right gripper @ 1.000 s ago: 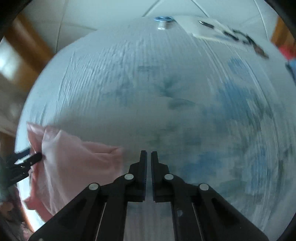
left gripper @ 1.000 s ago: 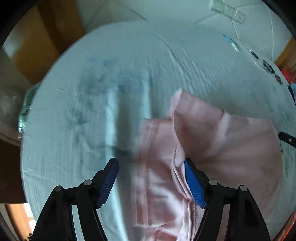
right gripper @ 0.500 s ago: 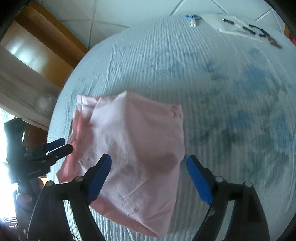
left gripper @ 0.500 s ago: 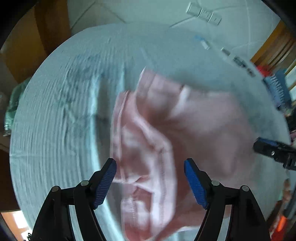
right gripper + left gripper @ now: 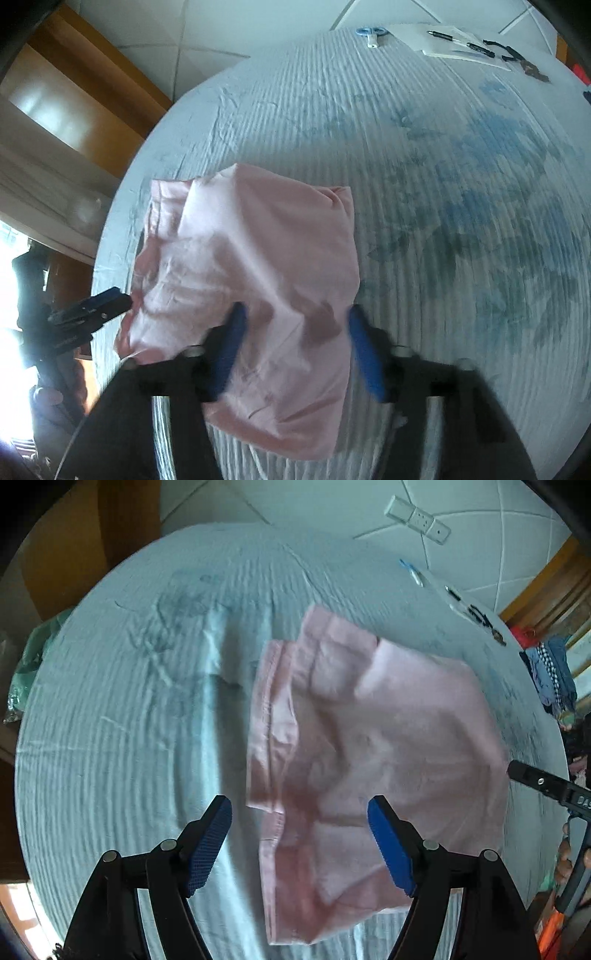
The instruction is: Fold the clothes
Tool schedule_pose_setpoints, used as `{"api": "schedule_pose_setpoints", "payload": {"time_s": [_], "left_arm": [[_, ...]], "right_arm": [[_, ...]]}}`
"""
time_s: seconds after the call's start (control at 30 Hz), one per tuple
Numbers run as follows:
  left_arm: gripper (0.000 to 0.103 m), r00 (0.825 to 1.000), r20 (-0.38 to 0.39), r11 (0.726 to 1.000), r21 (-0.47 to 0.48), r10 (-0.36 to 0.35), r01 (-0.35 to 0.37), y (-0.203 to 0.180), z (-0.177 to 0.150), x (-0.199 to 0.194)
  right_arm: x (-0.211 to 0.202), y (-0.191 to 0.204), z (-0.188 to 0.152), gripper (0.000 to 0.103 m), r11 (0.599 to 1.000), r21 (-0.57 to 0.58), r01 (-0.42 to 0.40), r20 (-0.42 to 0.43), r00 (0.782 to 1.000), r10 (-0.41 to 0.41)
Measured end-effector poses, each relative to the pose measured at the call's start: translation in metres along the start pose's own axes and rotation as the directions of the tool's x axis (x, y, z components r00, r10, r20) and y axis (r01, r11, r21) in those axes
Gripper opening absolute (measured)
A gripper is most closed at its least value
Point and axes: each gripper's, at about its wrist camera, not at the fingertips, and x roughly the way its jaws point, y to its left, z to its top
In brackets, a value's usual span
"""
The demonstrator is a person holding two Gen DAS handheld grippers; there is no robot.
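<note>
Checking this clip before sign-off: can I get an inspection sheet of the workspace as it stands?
Surface: round table under a pale blue ribbed cloth with faded blue print.
Job's things: pink garment, partly folded, lying flat.
Clutter: paper with pens and a small blue-and-white item at the far edge.
Grippers: left gripper open above the garment; right gripper closing, pads not yet pressing it.
Cables: nothing seen on the table.
Surroundings: tiled floor, power strip, wooden furniture, clothes pile.
</note>
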Motion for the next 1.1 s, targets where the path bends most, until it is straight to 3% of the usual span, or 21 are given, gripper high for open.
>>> {"api": "schedule_pose_setpoints", "payload": {"time_s": [0.23,0.37,0.5,0.6,0.63,0.73,0.83,0.9,0.97,1.1], "left_arm": [[0.077,0.998,-0.05,0.999,0.003,0.045,-0.045,-0.015,-0.012,0.01],[0.077,0.993,-0.04,0.993,0.035,0.115,-0.114,-0.026,-0.02,0.008],[0.089,0.987,-0.005,0.984,0.078,0.161,-0.16,-0.034,-0.025,0.012],[0.09,0.987,0.006,0.983,0.097,0.159,-0.159,-0.038,-0.023,0.015],[0.087,0.989,0.007,0.984,0.097,0.151,-0.151,-0.036,-0.024,0.012],[0.066,0.992,0.007,0.985,0.113,0.126,-0.126,-0.041,-0.028,0.007],[0.06,0.992,0.006,0.984,0.128,0.127,-0.126,-0.051,-0.024,0.011],[0.051,0.996,-0.009,0.989,0.113,0.093,-0.091,-0.05,-0.024,0.01],[0.048,0.997,-0.016,0.99,0.113,0.082,-0.08,-0.052,-0.024,0.01],[0.048,0.994,-0.015,0.985,0.134,0.108,-0.105,-0.057,-0.022,0.013]], "right_arm": [[0.0,0.0,0.003,0.062,1.0,0.002,-0.027,0.027,0.999,0.027],[0.011,-0.003,0.011,0.062,0.999,0.009,-0.035,0.024,0.999,0.034],[0.024,-0.004,0.017,0.062,1.0,-0.006,-0.028,0.006,1.0,0.028],[0.033,-0.002,0.021,0.066,1.0,-0.019,-0.01,0.004,1.0,0.01],[0.035,-0.002,0.022,0.067,1.0,-0.024,-0.004,0.007,1.0,0.004],[0.039,-0.001,0.024,0.068,0.999,-0.041,0.009,0.013,1.0,-0.009],[0.042,0.002,0.023,0.068,0.996,-0.081,0.024,0.008,1.0,-0.024],[0.042,0.004,0.023,0.061,0.994,-0.105,0.034,0.0,0.999,-0.035],[0.043,0.005,0.024,0.054,0.992,-0.118,0.037,-0.011,0.999,-0.038],[0.042,0.002,0.028,0.053,0.993,-0.115,0.033,0.005,0.999,-0.032]]}}
